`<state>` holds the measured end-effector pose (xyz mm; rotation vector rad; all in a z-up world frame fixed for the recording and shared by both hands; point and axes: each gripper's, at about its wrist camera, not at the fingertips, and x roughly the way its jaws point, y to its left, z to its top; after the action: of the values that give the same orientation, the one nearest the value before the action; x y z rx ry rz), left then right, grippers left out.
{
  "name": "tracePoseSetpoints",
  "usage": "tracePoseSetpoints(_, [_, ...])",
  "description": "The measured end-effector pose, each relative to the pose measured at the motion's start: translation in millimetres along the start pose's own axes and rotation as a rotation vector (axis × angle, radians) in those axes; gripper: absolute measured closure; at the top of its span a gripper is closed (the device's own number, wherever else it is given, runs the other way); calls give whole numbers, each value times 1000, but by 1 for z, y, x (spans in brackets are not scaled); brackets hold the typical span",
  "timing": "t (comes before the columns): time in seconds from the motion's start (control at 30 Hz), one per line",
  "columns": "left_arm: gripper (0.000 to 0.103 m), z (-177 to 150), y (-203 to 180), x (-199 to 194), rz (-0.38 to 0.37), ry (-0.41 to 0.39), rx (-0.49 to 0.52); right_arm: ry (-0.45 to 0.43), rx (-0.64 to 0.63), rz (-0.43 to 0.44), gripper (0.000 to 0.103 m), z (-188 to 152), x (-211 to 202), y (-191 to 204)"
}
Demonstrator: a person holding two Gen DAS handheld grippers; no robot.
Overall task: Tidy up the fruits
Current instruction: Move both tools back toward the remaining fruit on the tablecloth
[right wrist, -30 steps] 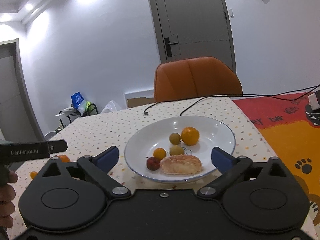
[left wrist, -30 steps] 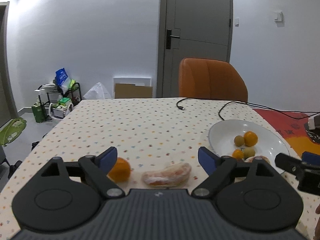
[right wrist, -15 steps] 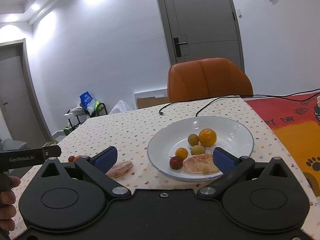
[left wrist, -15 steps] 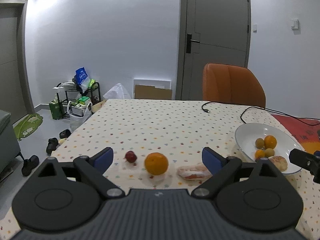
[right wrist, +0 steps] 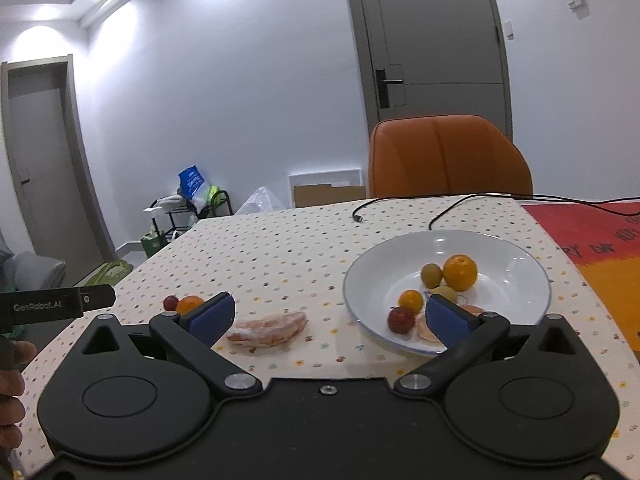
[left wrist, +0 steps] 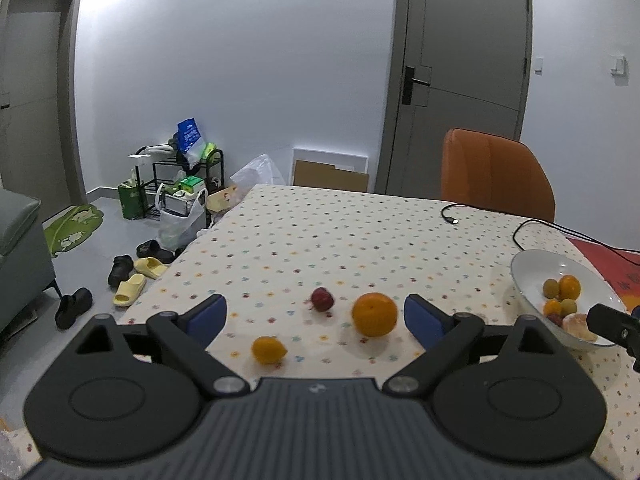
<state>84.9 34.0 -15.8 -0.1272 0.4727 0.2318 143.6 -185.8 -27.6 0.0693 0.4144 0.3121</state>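
Nearest in the left wrist view, the left gripper [left wrist: 316, 316] is held just above the table [left wrist: 320, 232] with its blue-padded fingers [left wrist: 208, 316] spread wide apart and nothing between them. Framed between those fingers on the spotted tablecloth lie a small yellow-orange fruit [left wrist: 269, 349], a large orange [left wrist: 375, 315] to its right, and a dark red fruit [left wrist: 322, 299] a little farther back, all apart from one another. At the right edge of that view the white plate [left wrist: 528, 268] is seen, with the tip of the other gripper in front of its near rim. In the right wrist view, the right gripper [right wrist: 328, 316] is likewise held with its jaws wide apart and empty. Between its fingers, a peeled citrus segment [right wrist: 267, 328] rests on the cloth, just left of the plate. The right finger pad [right wrist: 446, 322] overlaps the near rim of the plate, partly hiding another peeled piece [right wrist: 424, 328] there. On the plate a red fruit [right wrist: 401, 319], a small orange one [right wrist: 411, 300], two greenish fruits [right wrist: 432, 274] and a bigger orange [right wrist: 460, 272] are grouped close together. Beyond the plate, a black cable [right wrist: 404, 204] is laid across the far part of the table, and an orange chair [right wrist: 448, 156] stands behind it. A grey door [right wrist: 428, 44] is seen in the far wall.
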Motion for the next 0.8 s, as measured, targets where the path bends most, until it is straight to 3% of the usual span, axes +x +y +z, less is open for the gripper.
tracePoseSetpoints(0.53, [9, -11, 29, 13, 32, 24, -28, 54, -63, 45, 0, -5, 20, 32])
tracePoseSetpoints(0.8, [9, -15, 30, 28, 10, 43, -25, 87, -70, 70, 0, -4, 39, 39])
